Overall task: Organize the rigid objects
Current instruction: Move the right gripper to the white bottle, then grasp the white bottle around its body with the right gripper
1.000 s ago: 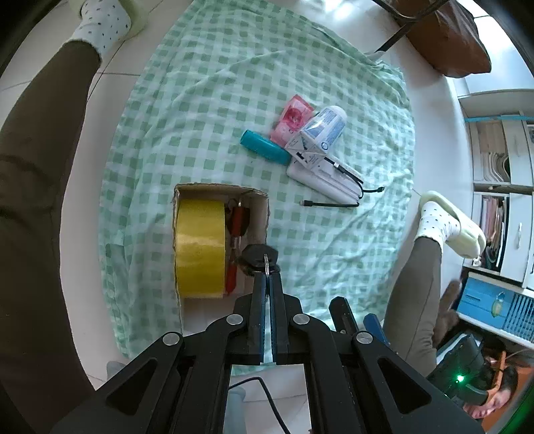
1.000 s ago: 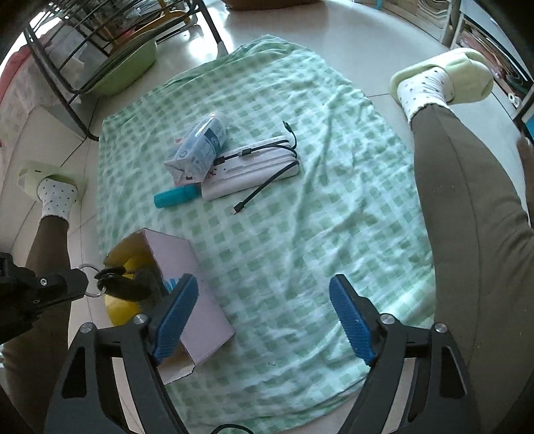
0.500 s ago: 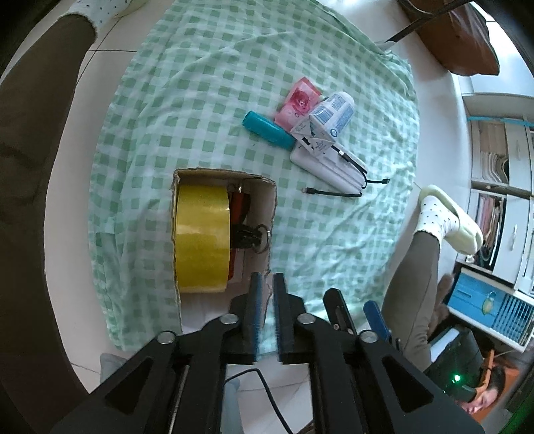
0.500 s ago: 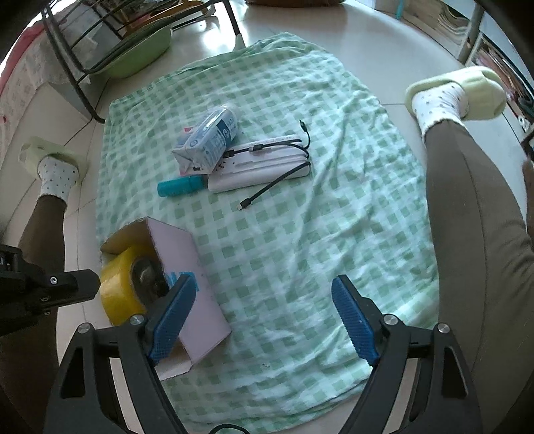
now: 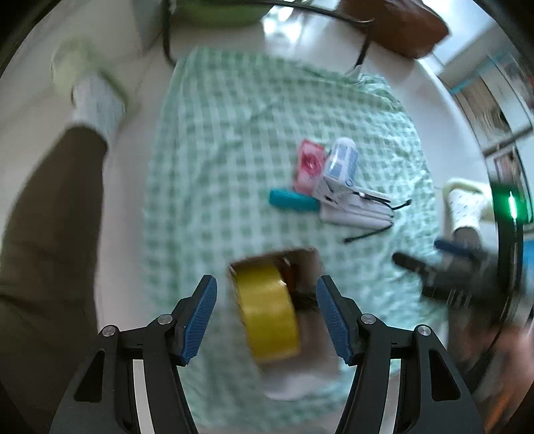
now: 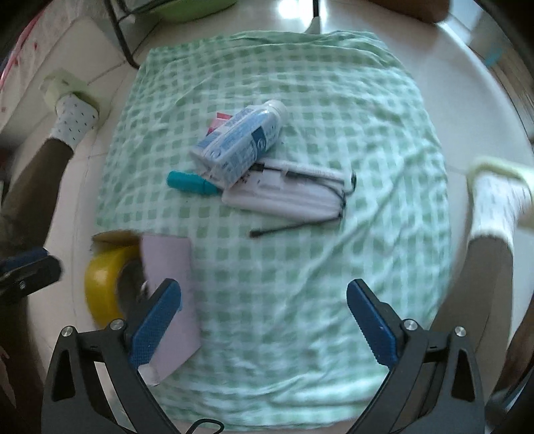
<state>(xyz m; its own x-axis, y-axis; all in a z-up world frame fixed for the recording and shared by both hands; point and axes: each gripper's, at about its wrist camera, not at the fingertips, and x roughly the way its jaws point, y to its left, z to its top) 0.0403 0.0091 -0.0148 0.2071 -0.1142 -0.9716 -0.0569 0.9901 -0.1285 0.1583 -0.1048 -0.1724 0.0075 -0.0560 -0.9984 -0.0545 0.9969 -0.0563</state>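
Observation:
On a green checked cloth [image 6: 300,267] lies a cardboard box [image 5: 308,258] with a yellow tape roll [image 5: 270,317] and a dark ringed piece [image 5: 300,297] inside. My left gripper [image 5: 267,300] hangs above the box with its jaws opening; no pad touches anything. Farther off lie a teal stick [image 6: 190,183], a white-blue tube [image 6: 243,140], a pink packet [image 5: 308,165] and a white power strip [image 6: 287,197] with a black cable. My right gripper [image 6: 263,300] hovers over bare cloth beside the box [image 6: 167,263], its jaws opening with nothing between them.
A person's legs in brown trousers, dotted socks and pale slippers flank the cloth [image 6: 73,113] [image 6: 494,200]. A black wire rack with a green basin [image 6: 187,10] stands beyond the far edge. Shelves line the right side [image 5: 494,110]. White floor tiles surround the cloth.
My left gripper, shut on the dark ringed piece a second ago, let it go into the box and opened wide. My right gripper moved over the cloth and opened further.

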